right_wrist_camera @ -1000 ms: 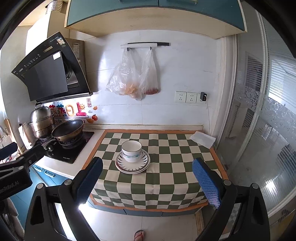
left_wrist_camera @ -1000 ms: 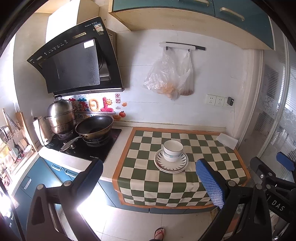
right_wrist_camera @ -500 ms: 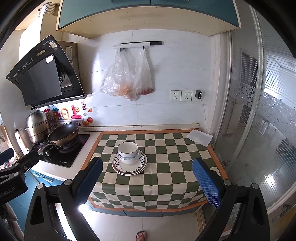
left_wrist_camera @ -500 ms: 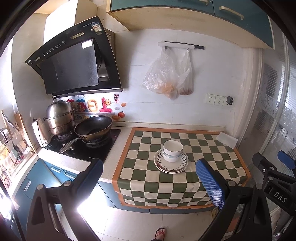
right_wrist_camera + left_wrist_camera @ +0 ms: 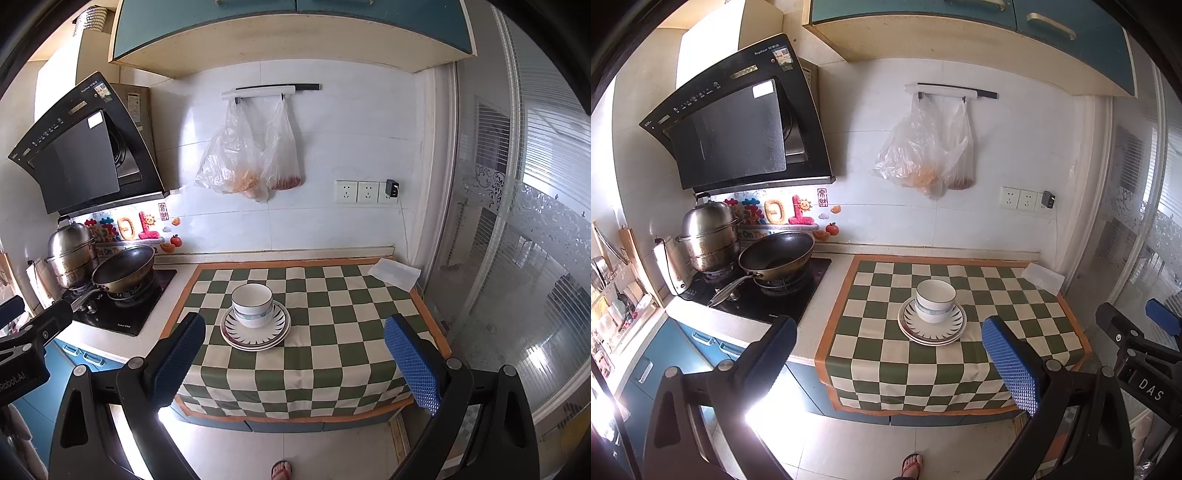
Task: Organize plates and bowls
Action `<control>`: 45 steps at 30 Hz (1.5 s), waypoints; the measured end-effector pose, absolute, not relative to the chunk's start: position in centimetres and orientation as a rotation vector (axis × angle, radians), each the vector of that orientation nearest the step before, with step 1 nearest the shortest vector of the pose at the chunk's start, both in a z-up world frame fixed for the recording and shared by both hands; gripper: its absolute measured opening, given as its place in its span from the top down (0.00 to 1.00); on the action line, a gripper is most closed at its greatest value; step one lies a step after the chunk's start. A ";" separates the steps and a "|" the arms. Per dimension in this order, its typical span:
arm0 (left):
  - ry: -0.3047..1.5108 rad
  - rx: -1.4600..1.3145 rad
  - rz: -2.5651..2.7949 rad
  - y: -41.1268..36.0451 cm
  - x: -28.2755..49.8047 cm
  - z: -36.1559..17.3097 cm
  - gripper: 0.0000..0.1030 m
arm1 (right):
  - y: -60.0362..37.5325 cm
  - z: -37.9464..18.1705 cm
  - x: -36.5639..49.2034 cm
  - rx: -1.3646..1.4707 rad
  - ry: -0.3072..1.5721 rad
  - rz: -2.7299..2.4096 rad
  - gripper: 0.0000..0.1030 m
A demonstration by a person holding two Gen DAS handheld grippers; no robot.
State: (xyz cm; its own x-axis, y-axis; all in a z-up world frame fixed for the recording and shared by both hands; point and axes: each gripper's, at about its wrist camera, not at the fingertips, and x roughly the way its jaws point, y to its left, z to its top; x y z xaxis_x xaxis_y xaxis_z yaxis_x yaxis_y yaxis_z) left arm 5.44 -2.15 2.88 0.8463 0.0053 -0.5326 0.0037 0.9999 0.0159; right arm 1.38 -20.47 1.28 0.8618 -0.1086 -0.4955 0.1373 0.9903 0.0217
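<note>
Bowl (image 5: 935, 300) sits upright on stacked plates (image 5: 931, 327), which rest on the checkered cloth (image 5: 905, 362) covering the worktop (image 5: 827, 284), about mid-cloth. Left tool (image 5: 892, 354) hangs in front of the worktop, clear of it, its blue pads spread wide with nothing between them. Right tool (image 5: 295, 354) is held likewise, fingers wide apart and empty. Left of the cloth a wok (image 5: 777, 254) and steel pot (image 5: 709, 236) stand on the hob. Two plastic bags (image 5: 247, 162) hang on the wall above.

Open checkered cloth (image 5: 325, 354) around plates (image 5: 255, 326)
</note>
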 end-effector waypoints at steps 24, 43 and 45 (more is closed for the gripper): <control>0.554 0.035 -0.009 -3.1 5.9 2.9 0.00 | -20.9 1.1 1.2 0.055 0.517 -0.137 0.03; 0.555 0.037 -0.012 -3.2 6.1 2.8 0.00 | -21.0 0.8 1.7 0.050 0.532 -0.130 0.03; 0.553 0.038 -0.009 -3.3 6.1 2.8 0.00 | -21.0 0.7 1.7 0.048 0.533 -0.132 0.03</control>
